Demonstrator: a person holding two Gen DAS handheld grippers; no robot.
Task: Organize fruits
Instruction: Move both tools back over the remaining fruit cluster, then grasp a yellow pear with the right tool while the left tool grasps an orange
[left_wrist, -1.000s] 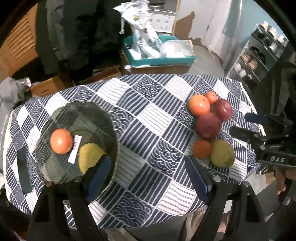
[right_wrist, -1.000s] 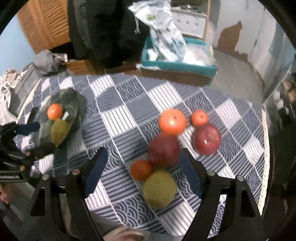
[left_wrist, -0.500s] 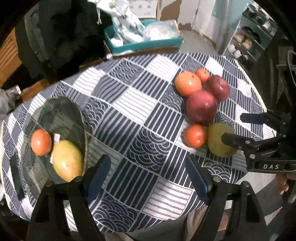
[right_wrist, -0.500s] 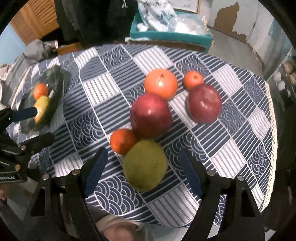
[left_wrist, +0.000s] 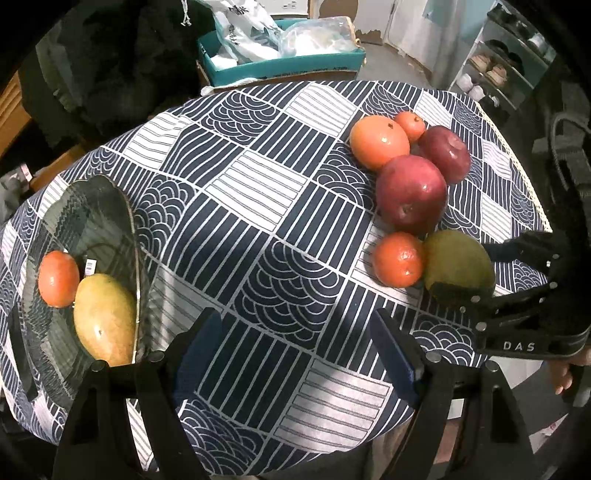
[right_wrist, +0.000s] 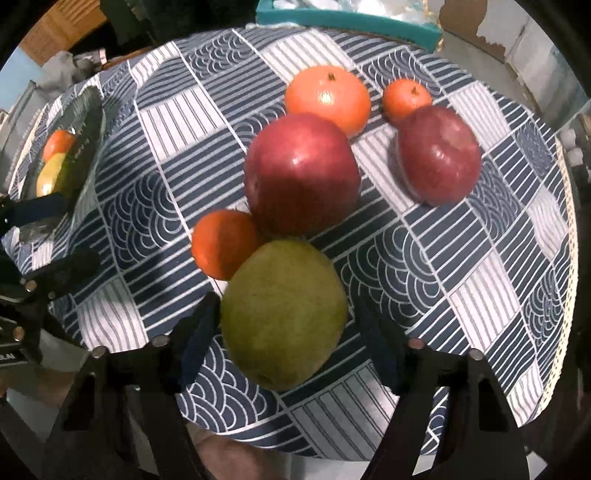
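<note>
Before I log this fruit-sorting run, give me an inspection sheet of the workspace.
Surface: round table, patterned cloth.
Job's things: glass bowl holds a mango and an orange; six fruits loose on the cloth.
Clutter: nothing seen on the table.
Grippers: right gripper jaws closing around the green fruit; left gripper open over bare cloth.
Cables: a dark loop at the right edge, unclear.
Surroundings: teal box of bags, shelf of shoes.

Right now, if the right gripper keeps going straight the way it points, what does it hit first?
The green fruit. It already sits between the closing fingers of the right gripper, with the tablecloth right under it. Whether the pads touch it yet is unclear.
</note>
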